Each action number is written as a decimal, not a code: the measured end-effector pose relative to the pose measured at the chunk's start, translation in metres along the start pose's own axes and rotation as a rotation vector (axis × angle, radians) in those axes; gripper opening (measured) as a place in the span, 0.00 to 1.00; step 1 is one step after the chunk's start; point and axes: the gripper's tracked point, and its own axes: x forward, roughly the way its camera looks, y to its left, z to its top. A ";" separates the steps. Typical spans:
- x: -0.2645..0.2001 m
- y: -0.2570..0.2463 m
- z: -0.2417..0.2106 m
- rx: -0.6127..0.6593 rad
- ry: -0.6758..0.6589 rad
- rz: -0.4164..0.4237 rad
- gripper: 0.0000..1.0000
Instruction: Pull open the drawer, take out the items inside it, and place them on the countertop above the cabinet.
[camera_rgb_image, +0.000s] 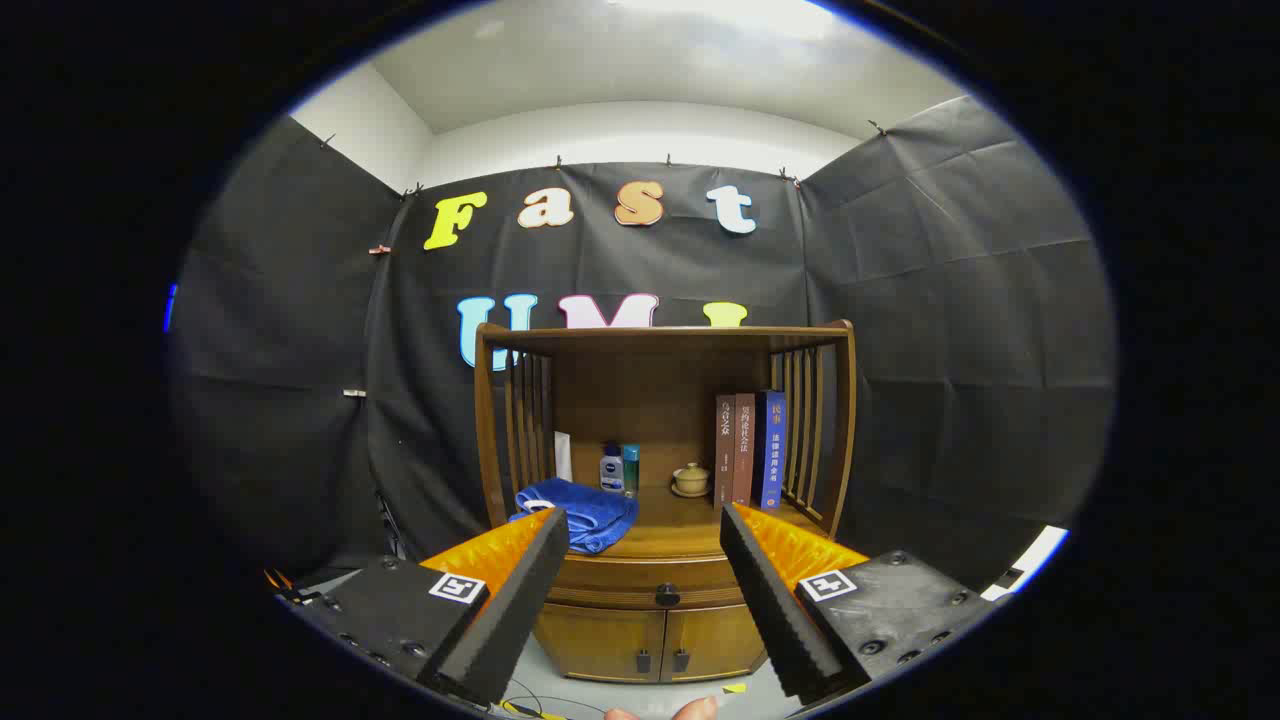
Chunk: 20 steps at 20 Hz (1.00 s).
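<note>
Left of the jaws: we see a blue towel (585, 510) heaped on the cabinet's countertop (668, 537), its near edge peeking out from behind the left finger.
Back of the countertop, left to right: a small white-and-blue bottle (611, 468), a teal bottle (631, 467), a lidded tea bowl on a saucer (691, 479), then three upright books (750, 450) against the right slatted side.
Gripper (644, 535): our jaws stand wide apart and hold nothing; the cabinet (665, 480) shows through the gap between them.
Drawer (650, 585): it is shut, a long curved front running side to side just under the countertop, lying ahead of and below the fingertips, well apart from them.
Knob (667, 596): a single dark knob sits at the middle of the drawer front, almost centred in the gap between the jaws, slightly nearer the right finger.
Below the drawer: two small doors (655, 640) with dark pulls.
Our judgement: the coming move is to travel forward and down so that the jaws straddle the knob, then pull straight back.
</note>
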 end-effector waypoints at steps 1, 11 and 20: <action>0.000 0.000 0.000 0.001 -0.001 0.000 0.98; 0.000 0.001 0.000 -0.002 -0.005 -0.001 0.98; 0.000 0.000 0.000 -0.003 -0.009 -0.003 0.98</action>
